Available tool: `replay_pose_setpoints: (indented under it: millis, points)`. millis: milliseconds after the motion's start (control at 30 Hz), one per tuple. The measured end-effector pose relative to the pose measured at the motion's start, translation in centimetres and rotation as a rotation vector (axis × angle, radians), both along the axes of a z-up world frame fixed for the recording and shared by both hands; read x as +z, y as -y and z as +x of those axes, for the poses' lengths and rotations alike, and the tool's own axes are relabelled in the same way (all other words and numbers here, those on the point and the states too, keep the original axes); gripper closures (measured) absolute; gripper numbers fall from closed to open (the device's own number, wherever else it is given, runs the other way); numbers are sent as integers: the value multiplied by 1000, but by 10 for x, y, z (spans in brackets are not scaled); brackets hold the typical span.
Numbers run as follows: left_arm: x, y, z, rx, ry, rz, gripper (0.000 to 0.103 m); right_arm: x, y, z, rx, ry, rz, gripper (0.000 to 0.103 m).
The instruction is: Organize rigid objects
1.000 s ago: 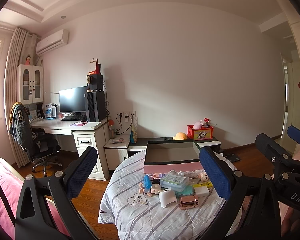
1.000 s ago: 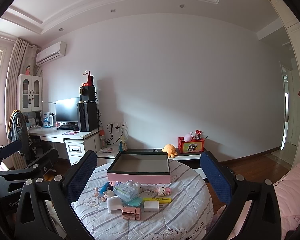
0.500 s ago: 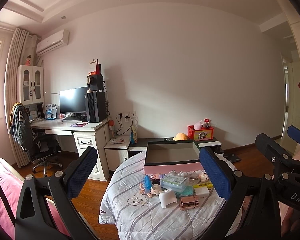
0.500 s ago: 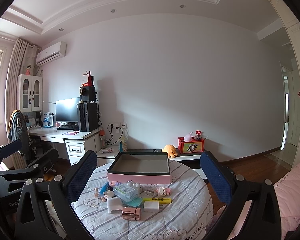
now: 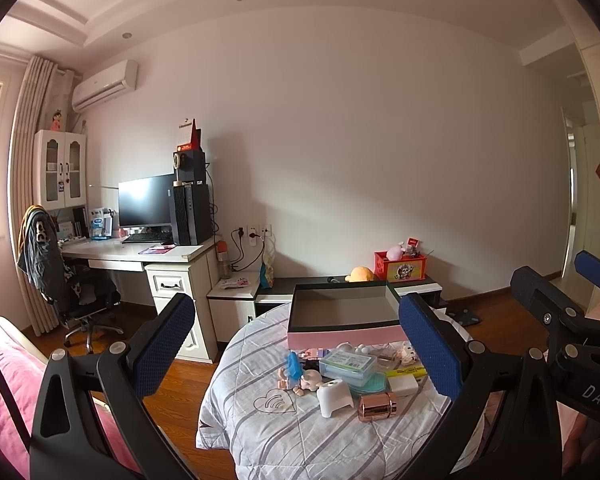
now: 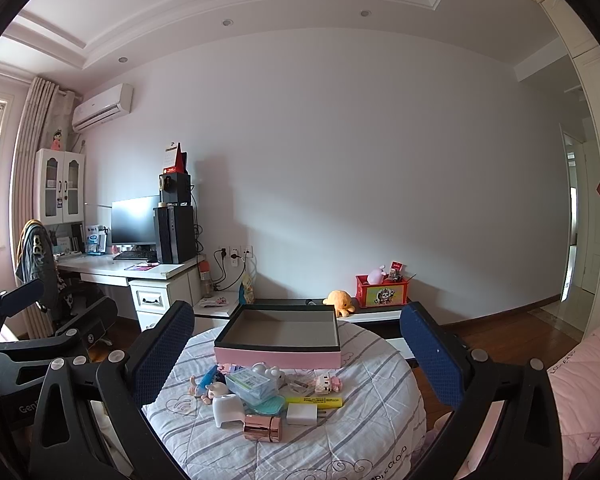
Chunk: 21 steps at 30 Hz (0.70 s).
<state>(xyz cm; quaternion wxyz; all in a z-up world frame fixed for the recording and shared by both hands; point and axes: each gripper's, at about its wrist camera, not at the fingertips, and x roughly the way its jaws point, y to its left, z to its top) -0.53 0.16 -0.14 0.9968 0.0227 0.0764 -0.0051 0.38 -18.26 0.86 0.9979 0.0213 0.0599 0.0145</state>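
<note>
In the left wrist view, almost nothing had shifted since a second before: the left gripper [image 5: 296,344] hung well back from the round desk [image 5: 260,440], jaws spread wide and holding nothing, so the sorting looked not yet begun. The pink box [image 5: 346,336] sat empty at the far side of the desk. The small things lay in a heap just in front of the pink box: a clear case [image 5: 348,366], a white stand [image 5: 334,398], a rose-gold cylinder [image 5: 377,407], a yellow highlighter [image 5: 406,371]. The near jaw pad covered the heap's right edge

In the right wrist view the scene matched the earlier frames too. The right gripper [image 6: 298,354] was likewise wide open and empty, well short of the pink box [image 6: 278,356]. A white charger [image 6: 302,413] lay near the rose-gold cylinder [image 6: 262,427], both in front of the pink box. The tiny figurines beside the clear case [image 6: 252,386] were too small to identify
</note>
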Motion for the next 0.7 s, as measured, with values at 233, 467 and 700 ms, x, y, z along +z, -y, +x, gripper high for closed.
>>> replay_pose_setpoints:
  millis: [233, 467, 700]
  points:
    - [-9, 2, 14, -18, -35, -1, 0, -8, 4, 11, 2, -27, 3, 0]
    - [-46, 8, 60, -49, -120, -15, 0, -41, 9, 45, 11, -105, 6, 0]
    - [-100, 9, 108, -53, -254, 2, 0, -85, 11, 86, -2, -215, -31, 0]
